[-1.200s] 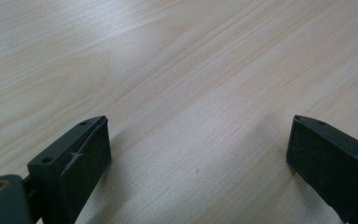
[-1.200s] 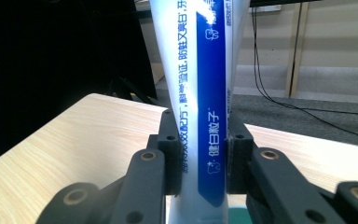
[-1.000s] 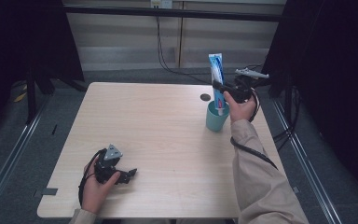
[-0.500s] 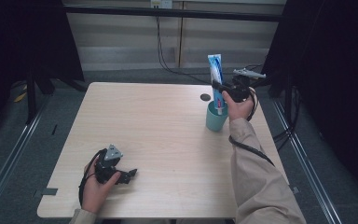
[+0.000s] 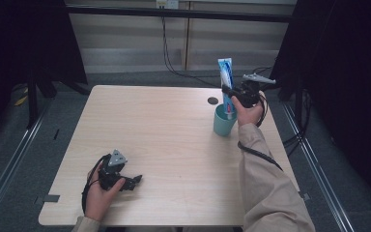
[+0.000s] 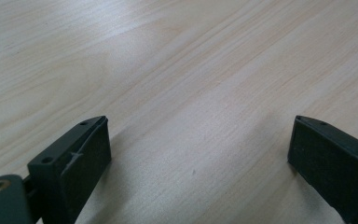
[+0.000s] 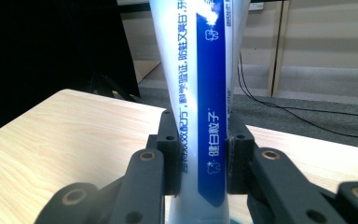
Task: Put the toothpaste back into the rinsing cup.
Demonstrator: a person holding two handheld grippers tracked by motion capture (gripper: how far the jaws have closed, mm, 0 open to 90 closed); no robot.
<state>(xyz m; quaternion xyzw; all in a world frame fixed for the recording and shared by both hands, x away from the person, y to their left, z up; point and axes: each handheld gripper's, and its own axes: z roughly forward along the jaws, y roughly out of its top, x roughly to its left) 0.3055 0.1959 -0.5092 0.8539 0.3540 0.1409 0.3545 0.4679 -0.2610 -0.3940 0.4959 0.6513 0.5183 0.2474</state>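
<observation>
Above the teal plastic cup [image 5: 223, 121], the right gripper [image 5: 231, 91] clamped an upright blue-and-white toothpaste tube [image 5: 226, 82], which could tip the cup if lowered off-centre, while the left gripper [image 5: 133, 182] rested wide open, empty.

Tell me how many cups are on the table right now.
1. A teal cup stands near the table's far right corner, with the toothpaste tube upright in it, pinched by the right gripper.
</observation>
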